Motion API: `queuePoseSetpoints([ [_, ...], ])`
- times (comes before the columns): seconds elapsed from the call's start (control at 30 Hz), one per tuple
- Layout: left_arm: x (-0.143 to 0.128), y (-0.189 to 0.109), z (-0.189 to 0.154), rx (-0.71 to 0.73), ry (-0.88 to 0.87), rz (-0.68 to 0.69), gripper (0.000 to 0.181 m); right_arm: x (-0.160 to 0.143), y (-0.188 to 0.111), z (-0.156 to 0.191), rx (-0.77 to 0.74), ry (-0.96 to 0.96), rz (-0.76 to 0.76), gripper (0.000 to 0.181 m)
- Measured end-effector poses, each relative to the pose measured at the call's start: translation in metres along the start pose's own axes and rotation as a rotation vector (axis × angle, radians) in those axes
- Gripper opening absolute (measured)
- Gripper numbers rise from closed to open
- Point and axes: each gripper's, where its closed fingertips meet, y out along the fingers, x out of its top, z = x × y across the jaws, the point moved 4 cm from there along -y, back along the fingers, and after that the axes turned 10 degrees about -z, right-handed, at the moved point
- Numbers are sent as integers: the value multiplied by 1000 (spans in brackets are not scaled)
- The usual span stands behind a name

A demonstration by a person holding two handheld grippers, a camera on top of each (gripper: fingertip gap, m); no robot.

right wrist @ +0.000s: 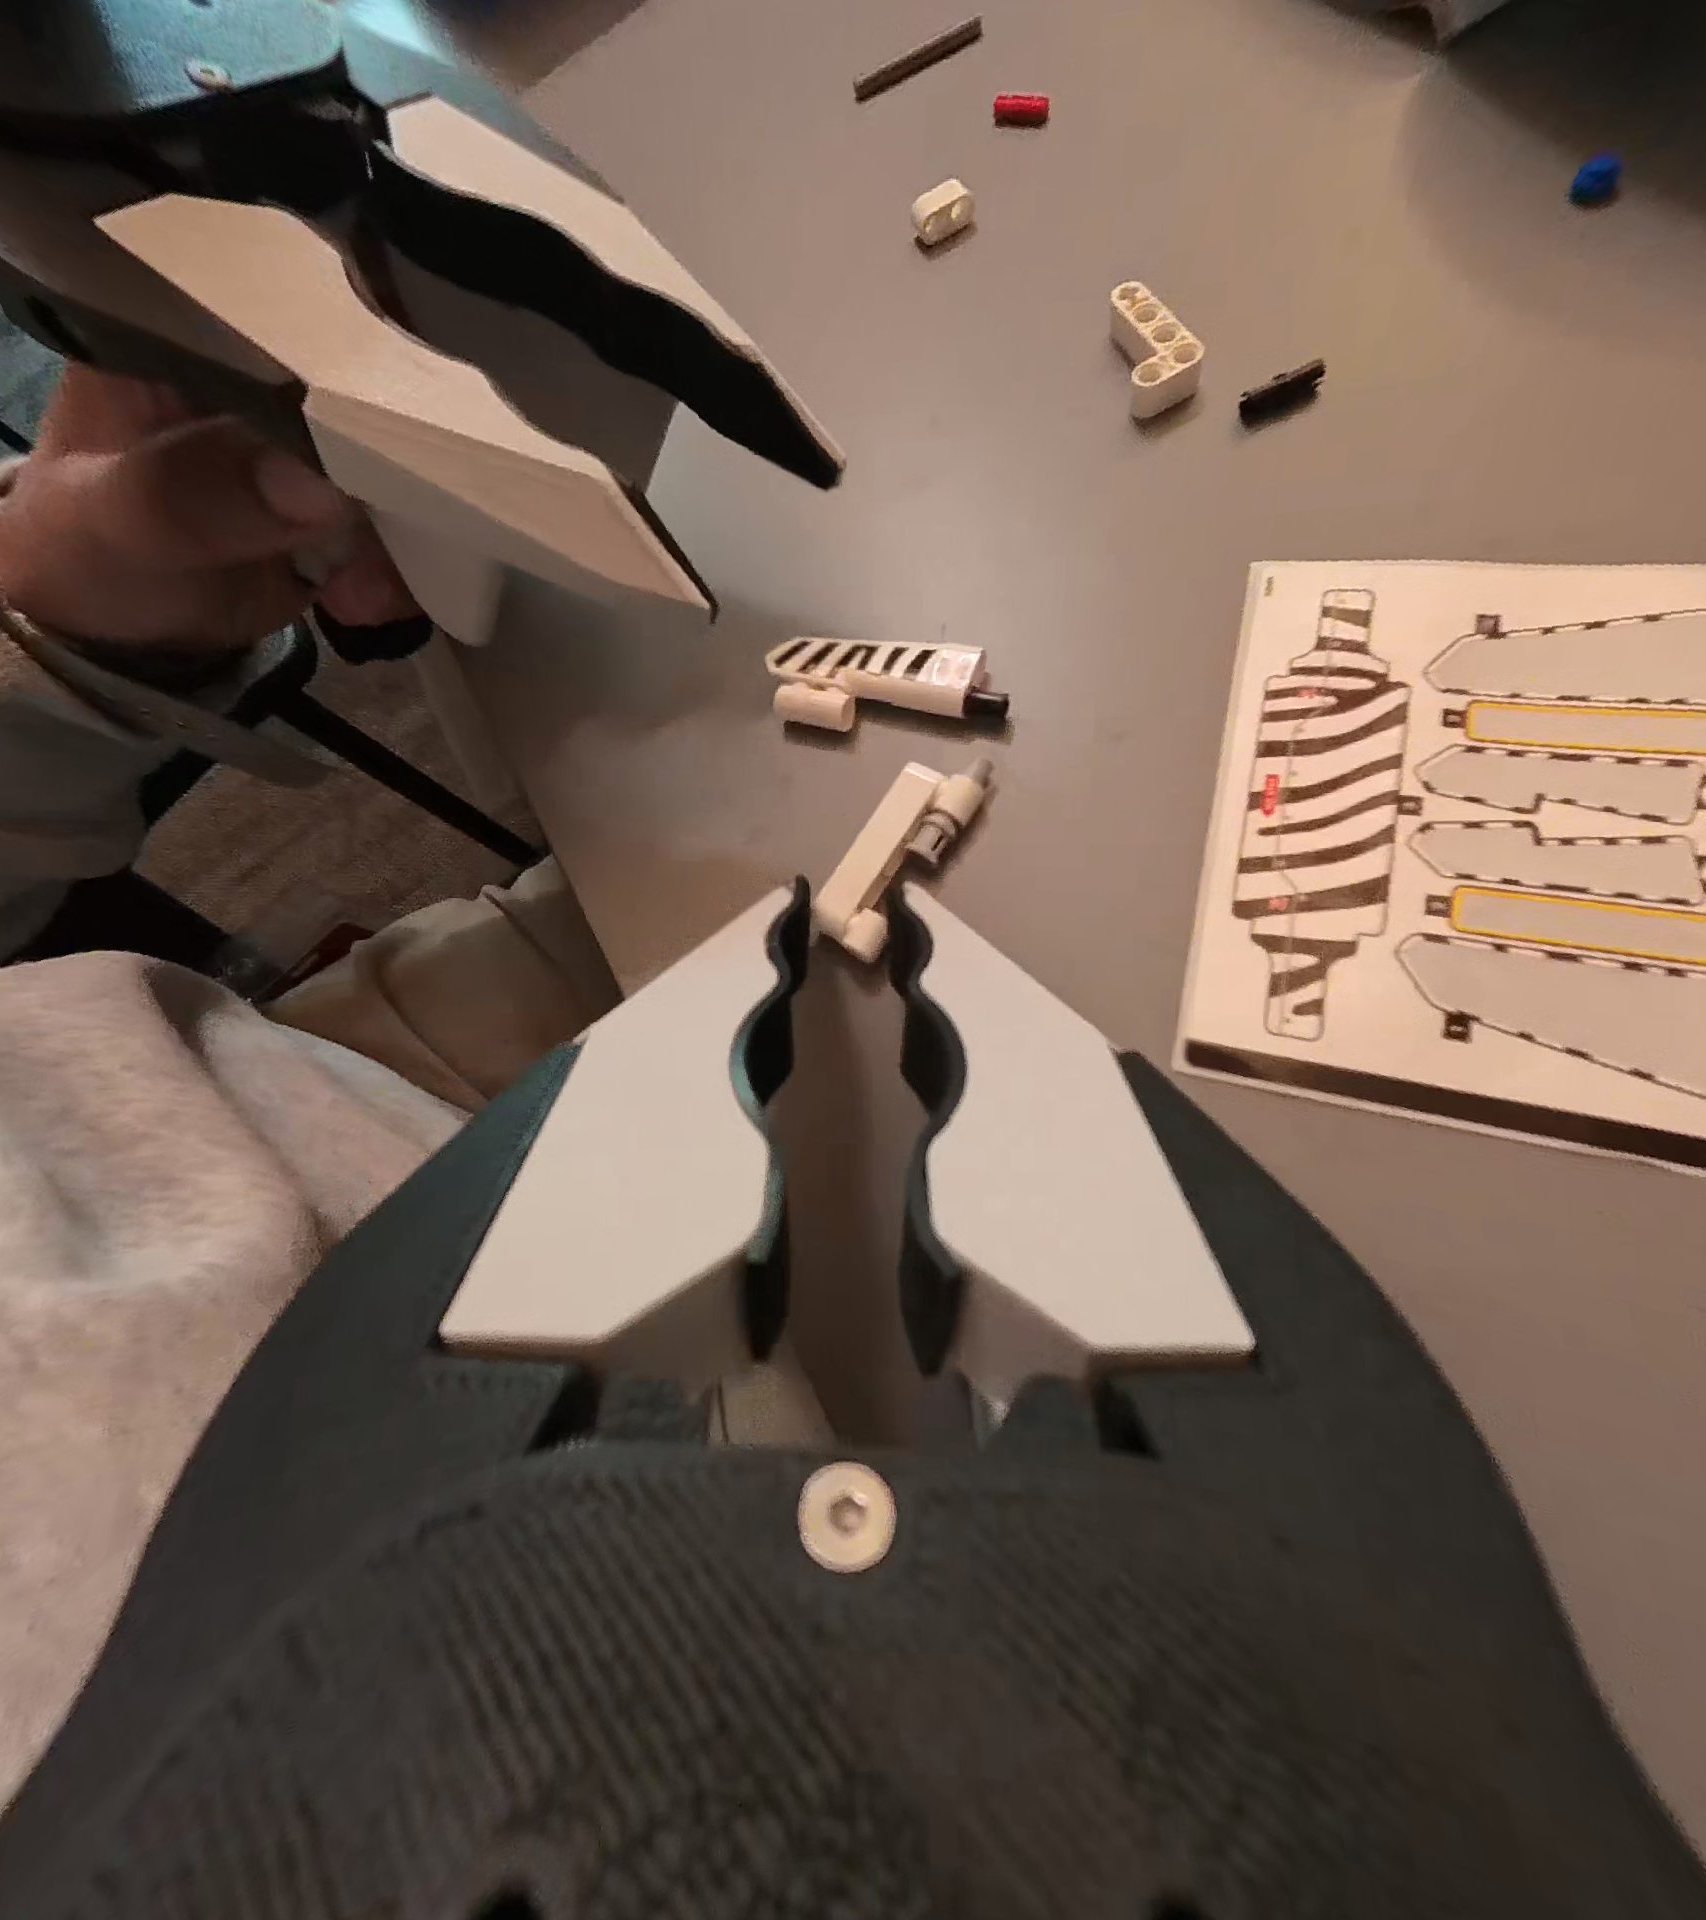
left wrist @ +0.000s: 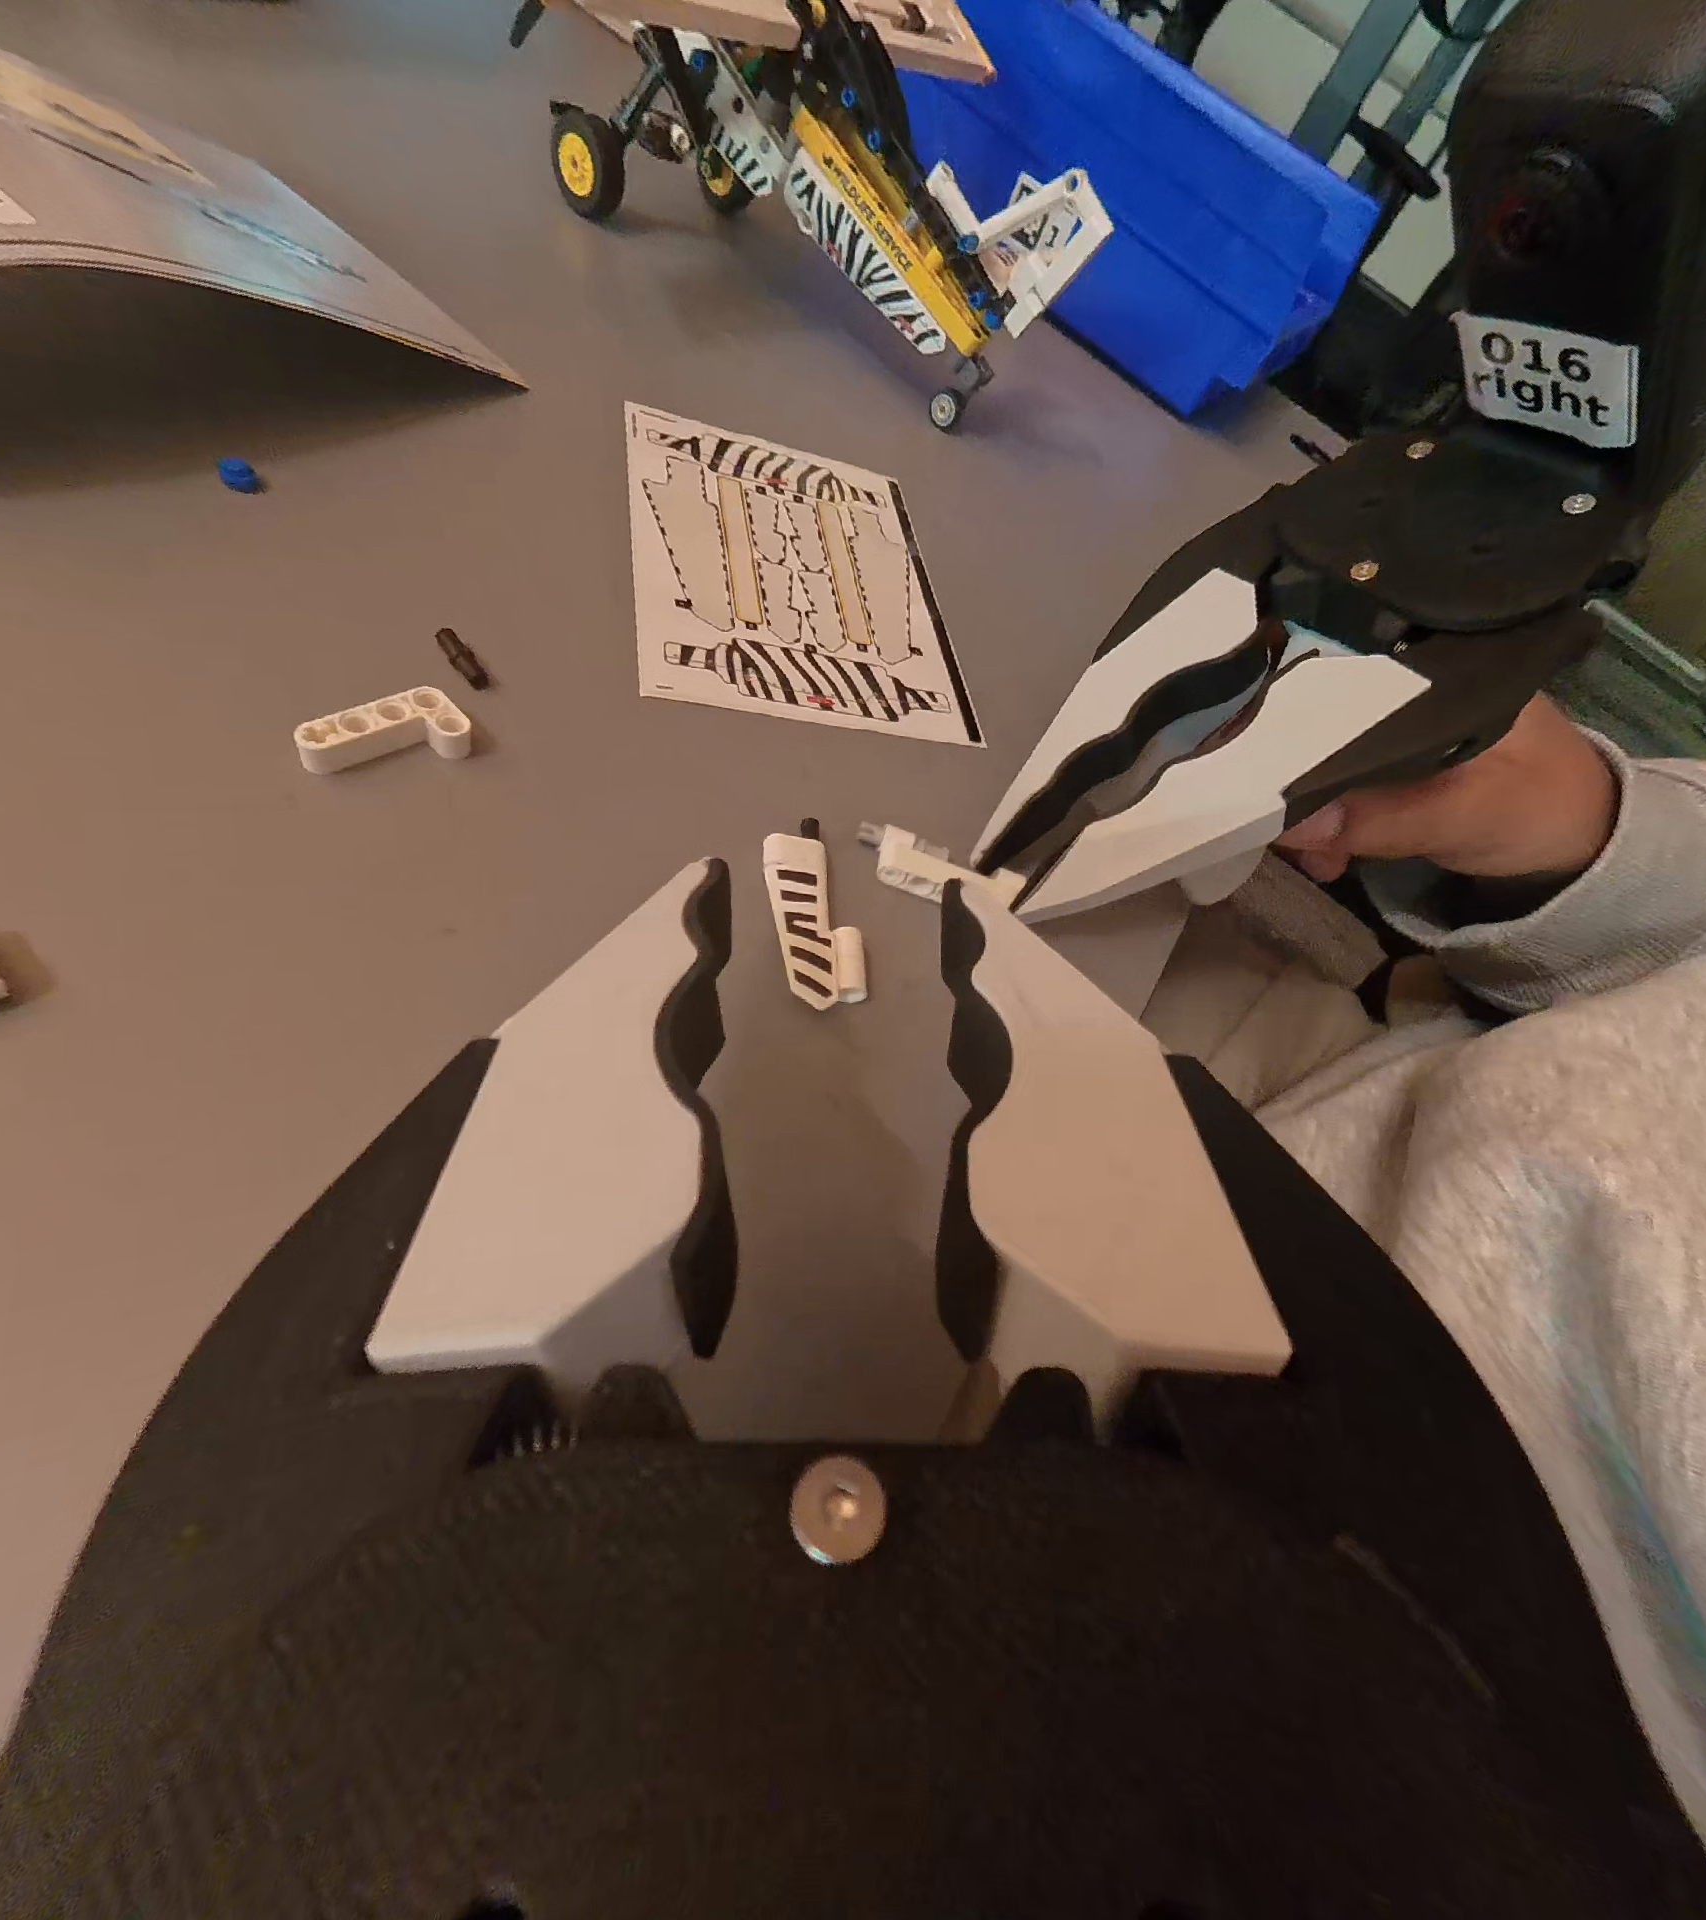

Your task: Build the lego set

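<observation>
My left gripper is open and empty, low over the grey table. A zebra-striped white panel with a black pin lies flat just ahead, between its fingertips; it also shows in the right wrist view. My right gripper is shut on one end of a plain white panel piece with a connector, close to the table surface. This piece sits just right of the striped panel. The left gripper hovers above the striped panel in the right wrist view.
A half-built yellow and zebra plane model stands at the back by blue bins. A sticker sheet, a booklet, a white L-beam, a black pin and a blue pin lie around. The table edge is near my right. About 6 cm separates my left fingertips from my right.
</observation>
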Motion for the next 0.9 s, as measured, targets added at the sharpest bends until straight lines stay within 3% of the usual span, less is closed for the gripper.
queuePoseSetpoints([
  [0.3, 2, -1, 5, -8, -62, -20, 40, 7, -6, -4, 144, 130, -97, 10],
  [0.53, 11, -7, 8, -88, -200, -98, 41, 31, -13, 18, 320, 112, -311, 0],
  [0.67, 14, -8, 13, -94, -256, -122, 40, 35, -10, 3, 233, 206, -330, 0],
  [0.9, 14, -8, 13, -102, -263, -121, 41, 55, -34, -3, 412, 343, -543, 0],
])
